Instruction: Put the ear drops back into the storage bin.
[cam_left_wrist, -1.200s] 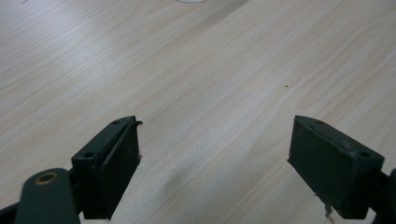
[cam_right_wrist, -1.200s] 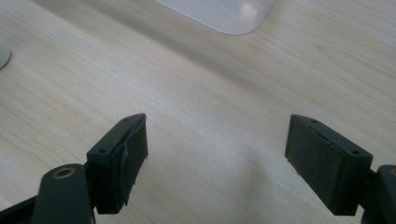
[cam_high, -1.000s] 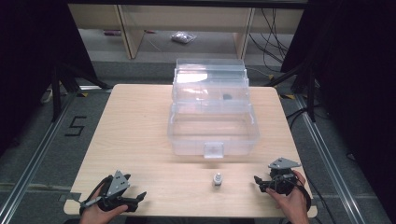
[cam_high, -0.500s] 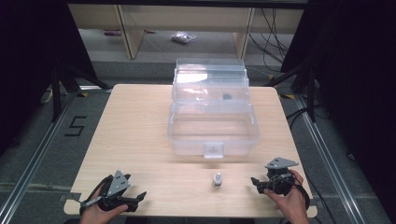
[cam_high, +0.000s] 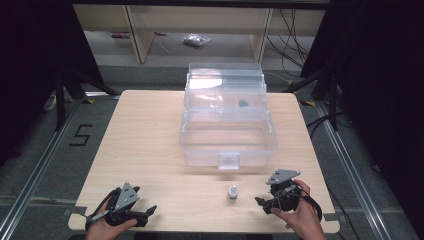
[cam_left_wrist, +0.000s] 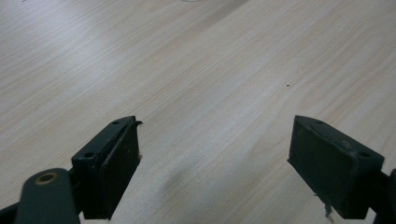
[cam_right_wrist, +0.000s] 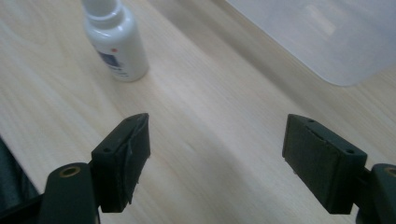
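Note:
A small white bottle (cam_high: 232, 192) stands upright on the wooden table (cam_high: 150, 140), near the front edge; the right gripper view has the bottle (cam_right_wrist: 113, 39) at its upper left. My right gripper (cam_high: 261, 204) is open just to the right of the bottle, jaws pointing toward it, nothing between them (cam_right_wrist: 217, 154). Behind the bottle sits a clear plastic box (cam_high: 227, 132) with its lid raised. My left gripper (cam_high: 150, 212) rests at the table's front left, open over bare wood (cam_left_wrist: 215, 158).
The clear box takes up the table's middle and back, with a small dark item (cam_high: 243, 104) in its raised part. A corner of the box (cam_right_wrist: 322, 37) is close ahead of the right gripper. Shelving (cam_high: 200, 30) and cables stand beyond the table.
My right gripper has slid left along the front edge, closer to the white bottle. The left gripper and the bottle have stayed put.

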